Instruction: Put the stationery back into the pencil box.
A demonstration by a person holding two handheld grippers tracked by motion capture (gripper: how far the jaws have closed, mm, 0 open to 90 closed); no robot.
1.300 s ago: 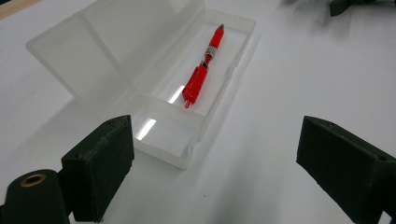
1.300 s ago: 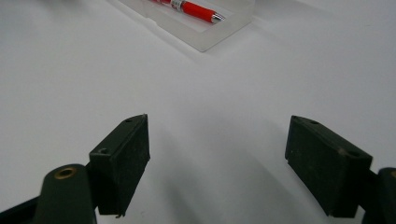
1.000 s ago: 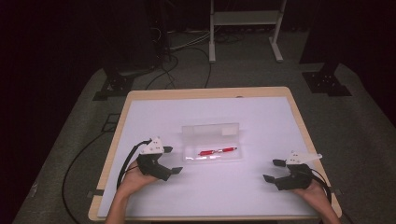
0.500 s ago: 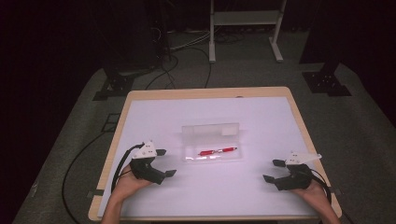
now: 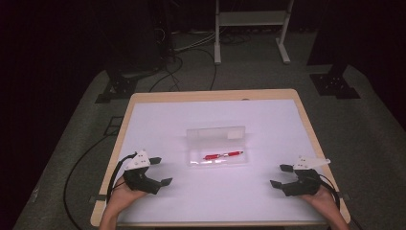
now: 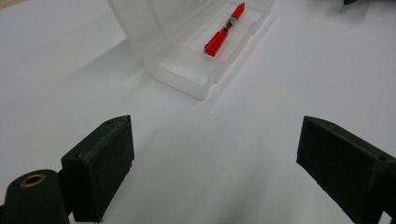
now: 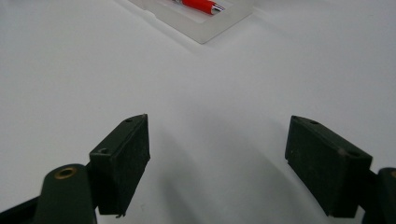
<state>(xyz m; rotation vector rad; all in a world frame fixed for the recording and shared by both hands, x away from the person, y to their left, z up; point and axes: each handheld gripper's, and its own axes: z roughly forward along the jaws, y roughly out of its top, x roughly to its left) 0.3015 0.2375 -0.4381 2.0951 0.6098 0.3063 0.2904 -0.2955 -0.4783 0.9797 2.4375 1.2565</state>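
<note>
Resting both tongs spread and empty near me: left gripper (image 5: 159, 170), right gripper (image 5: 280, 176). Red pen (image 5: 222, 155) lies in open clear case (image 5: 218, 148), centre table. Approach squarely, pinch the barrel mid-length.

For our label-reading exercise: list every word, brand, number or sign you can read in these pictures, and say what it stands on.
None can be read.
The red pen carries no legible print; its barrel is too small and blurred to tell.
The clear plastic case has a pale patch on its raised lid, perhaps a label, too small to read.
The left gripper, the right gripper and the white table show no markings.
</note>
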